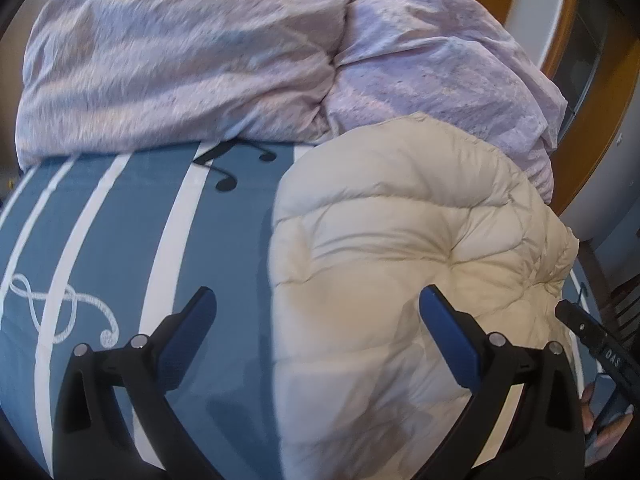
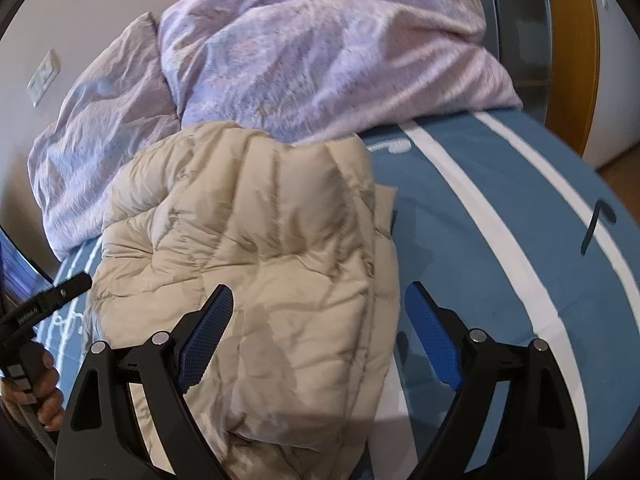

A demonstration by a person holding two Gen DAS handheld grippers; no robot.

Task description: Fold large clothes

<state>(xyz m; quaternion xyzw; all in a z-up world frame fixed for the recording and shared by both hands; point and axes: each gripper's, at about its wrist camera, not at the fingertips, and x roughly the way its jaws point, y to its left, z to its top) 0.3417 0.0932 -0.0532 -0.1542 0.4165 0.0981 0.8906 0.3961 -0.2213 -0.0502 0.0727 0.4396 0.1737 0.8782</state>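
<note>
Blue bedsheet (image 1: 120, 240) with white stripes and printed music notes covers the bed you are working over, and a rumpled lilac duvet (image 1: 180, 60) is heaped along its far side against the wall. Your task garment, a cream quilted down jacket (image 2: 260, 240), lies on the sheet just in front of that duvet, touching its near edge. It is bunched into a thick, rounded bundle, with one quilted panel doubled over the rest.

Your left gripper (image 1: 316, 336) hangs above the sheet with its jaws spread wide and nothing between the pads; one finger is over the stripes, the other over the jacket's edge. Your right gripper (image 2: 320, 332) is likewise wide open and holds nothing, hovering over the near part of the jacket with no pad pressing on the cloth.

Judging by that, one fold looks laid down and let go, and you are between grips. The bundle seems lumpy rather than flat, so the next move probably calls for choosing a fresh hold. Take both near corners or the loose side edge, pinch through the puffy layers, and carry that edge across evenly. Slippery, springy filling may let the fold reopen, so press it flat before releasing.
</note>
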